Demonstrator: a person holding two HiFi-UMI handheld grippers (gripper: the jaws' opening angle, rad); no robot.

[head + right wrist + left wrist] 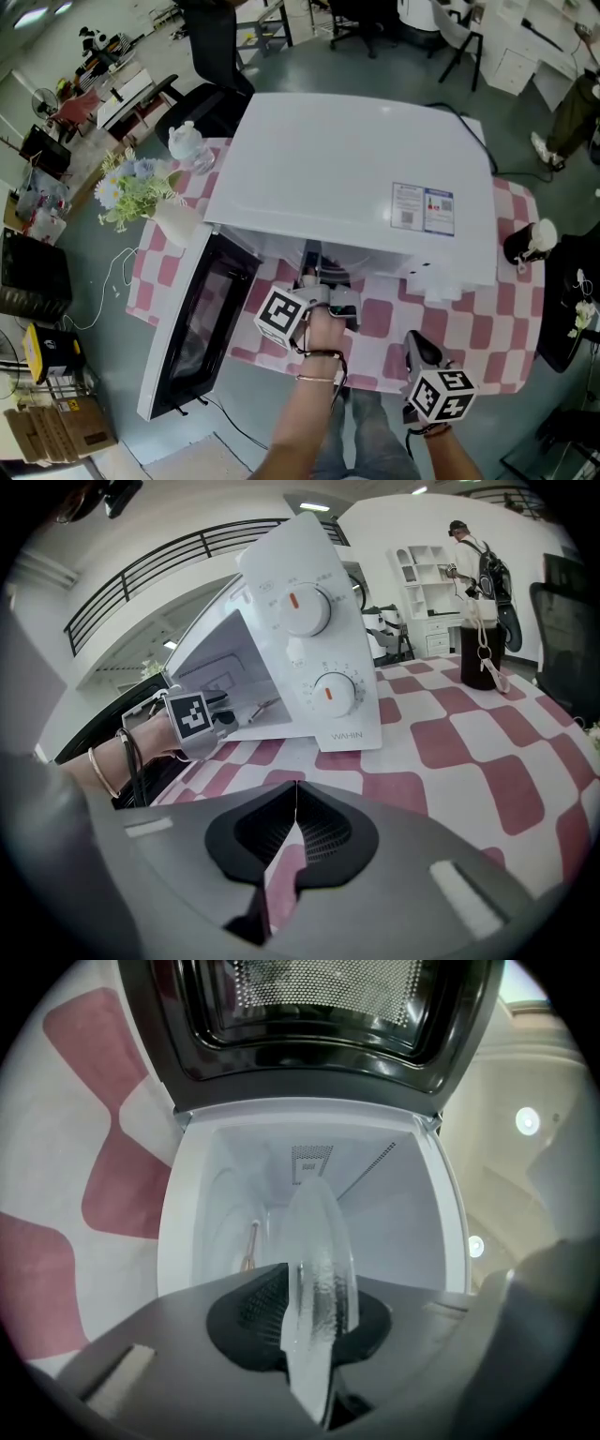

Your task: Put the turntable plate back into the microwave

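Note:
The white microwave [356, 178] stands on the checked table with its door [202, 323] swung open to the left. My left gripper [323, 279] reaches level into the opening, shut on the clear glass turntable plate [319, 1269]. In the left gripper view the plate shows edge-on between the pads [258, 1302], its far part inside the white cavity [394, 1213]. My right gripper [417, 345] hangs over the table's front edge, right of the opening, angled down. Its jaws [297, 794] are shut with nothing between them. The right gripper view shows the control knobs [323, 691] and the left gripper [202, 719].
A pink-and-white checked cloth [469, 328] covers the table. White flowers in a vase [131, 187] and a plastic bottle [192, 145] stand at the back left of the microwave. A dark bottle [525, 244] stands at the right edge. Chairs and a person [473, 546] are farther off.

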